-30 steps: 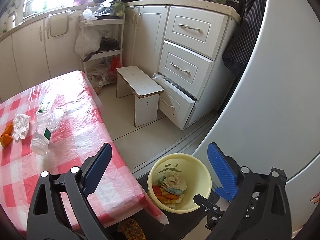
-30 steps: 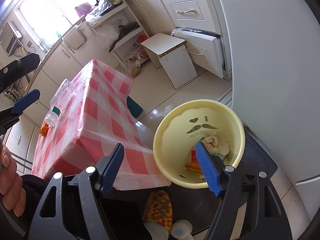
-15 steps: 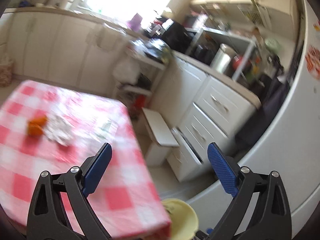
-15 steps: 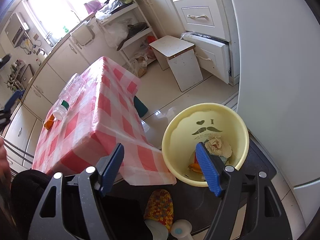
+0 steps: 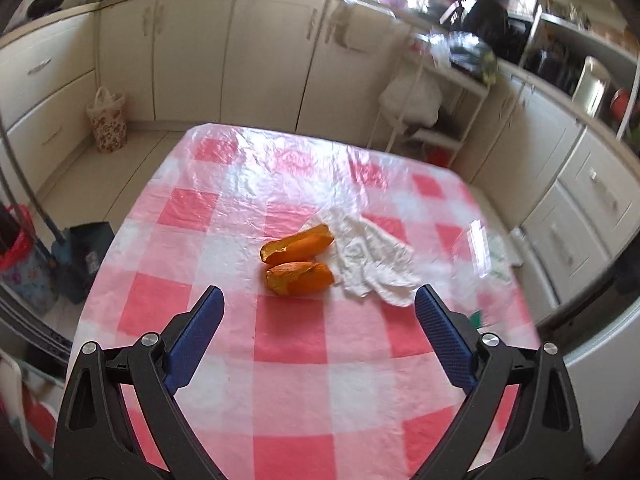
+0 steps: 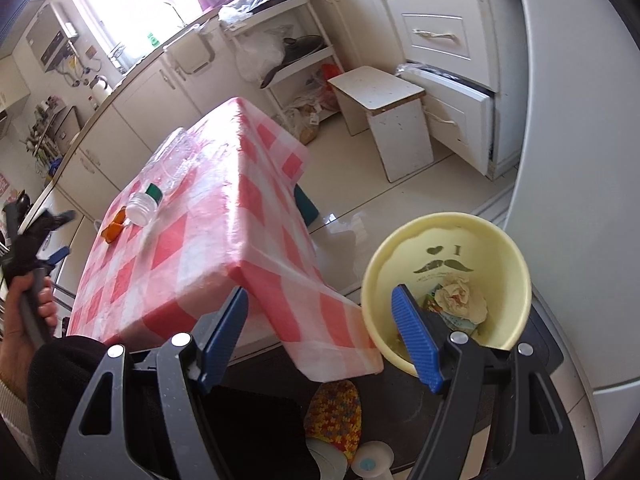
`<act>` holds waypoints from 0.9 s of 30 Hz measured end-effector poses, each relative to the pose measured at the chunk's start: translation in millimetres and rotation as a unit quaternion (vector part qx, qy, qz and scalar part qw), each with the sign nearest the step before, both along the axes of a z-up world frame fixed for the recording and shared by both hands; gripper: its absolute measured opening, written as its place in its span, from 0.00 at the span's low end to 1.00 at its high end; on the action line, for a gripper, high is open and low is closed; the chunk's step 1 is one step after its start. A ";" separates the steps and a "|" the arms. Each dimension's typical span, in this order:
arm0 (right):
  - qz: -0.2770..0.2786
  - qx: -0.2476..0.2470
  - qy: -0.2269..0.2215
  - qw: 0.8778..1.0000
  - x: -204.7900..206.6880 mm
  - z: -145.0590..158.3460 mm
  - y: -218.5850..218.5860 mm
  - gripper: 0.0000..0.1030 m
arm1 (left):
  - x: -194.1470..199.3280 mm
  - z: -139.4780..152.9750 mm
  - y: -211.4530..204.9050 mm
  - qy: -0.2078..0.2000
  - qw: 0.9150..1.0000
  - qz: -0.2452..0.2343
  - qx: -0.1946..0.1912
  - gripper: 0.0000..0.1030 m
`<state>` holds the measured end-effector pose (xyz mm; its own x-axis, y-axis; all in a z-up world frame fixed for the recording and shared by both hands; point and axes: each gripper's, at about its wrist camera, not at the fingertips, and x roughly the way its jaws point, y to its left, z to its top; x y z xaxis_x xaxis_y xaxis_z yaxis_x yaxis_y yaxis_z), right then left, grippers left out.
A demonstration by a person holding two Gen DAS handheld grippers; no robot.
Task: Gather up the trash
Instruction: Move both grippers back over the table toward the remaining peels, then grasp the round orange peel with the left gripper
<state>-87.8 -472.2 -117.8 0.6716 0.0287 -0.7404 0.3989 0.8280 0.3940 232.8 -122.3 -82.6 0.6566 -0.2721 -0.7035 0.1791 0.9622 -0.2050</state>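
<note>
Two orange peels point(image 5: 298, 258) and a crumpled white tissue point(image 5: 374, 262) lie mid-table on the red-and-white checked cloth point(image 5: 292, 340). My left gripper point(image 5: 318, 308) hangs open over the table's near part, short of the peels, with nothing between its blue pads. A clear plastic bottle point(image 6: 168, 172) with a green cap lies at the table's right side, blurred in the left wrist view. My right gripper point(image 6: 320, 308) is open and empty above the floor between the table corner and the yellow bin point(image 6: 448, 288), which holds trash. The peels point(image 6: 112, 226) show beyond the bottle.
White cabinets point(image 5: 240, 52) ring the room. A white stool point(image 6: 384, 120), an open drawer point(image 6: 460, 112) and a shelf rack point(image 6: 288, 52) stand beyond the table. A fridge point(image 6: 580, 160) rises right of the bin. A person's hand point(image 6: 24, 312) holds the left gripper.
My left gripper swung from over the bin to over the table, now facing the peels and tissue. The right gripper drifted slightly and stayed open near the bin.
</note>
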 end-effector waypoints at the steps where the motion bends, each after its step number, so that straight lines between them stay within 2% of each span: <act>1: 0.000 -0.001 0.000 1.000 1.9 0.8 0.3 0.69 | 4.9 -4.0 -0.3 0.000 1.000 -0.002 0.008 0.90; 4: -0.002 -0.003 0.000 1.000 6.0 2.7 -0.7 0.71 | 20.6 -16.8 -7.3 0.003 1.000 -0.003 0.031 0.90; 9: -0.007 0.002 0.003 1.000 13.6 0.4 -5.0 0.71 | 44.0 -37.8 -2.2 0.020 0.999 0.011 0.029 0.88; 14: -0.001 0.005 0.007 1.000 20.1 -1.6 -2.1 0.71 | 60.4 -52.9 -3.5 0.038 0.999 0.007 0.024 0.70; 16: 0.003 0.005 0.008 1.000 22.3 -1.8 0.1 0.71 | 64.2 -56.9 -4.6 0.043 0.999 0.004 0.022 0.56; 17: 0.004 0.004 0.007 1.000 22.8 -1.4 0.5 0.71 | 64.1 -57.4 -5.6 0.043 0.999 0.000 0.022 0.54; 18: 0.005 0.003 0.006 1.000 23.5 -0.3 0.7 0.71 | 63.2 -56.3 -6.7 0.042 0.999 -0.005 0.021 0.45; 20: 0.006 0.002 0.001 1.000 25.3 4.4 0.8 0.71 | 61.6 -55.5 -7.8 0.049 0.998 -0.021 0.019 0.39; 21: 0.006 0.000 -0.003 1.000 26.4 7.4 1.0 0.71 | 59.7 -54.8 -7.7 0.053 0.998 -0.033 0.019 0.30; 24: 0.011 -0.008 -0.023 1.000 34.7 22.4 6.1 0.71 | 51.0 -51.1 -7.1 0.071 0.995 -0.058 0.027 0.25; 27: 0.039 -0.034 -0.058 0.997 50.8 49.9 22.2 0.71 | 38.4 -47.5 -3.8 0.093 0.990 -0.090 0.051 0.24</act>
<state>-37.0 -450.0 -67.9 0.7503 0.0367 -0.6600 0.2874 0.8811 0.3757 271.2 -126.1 -130.0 0.4609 -0.2937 -0.8374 0.3176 0.9357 -0.1534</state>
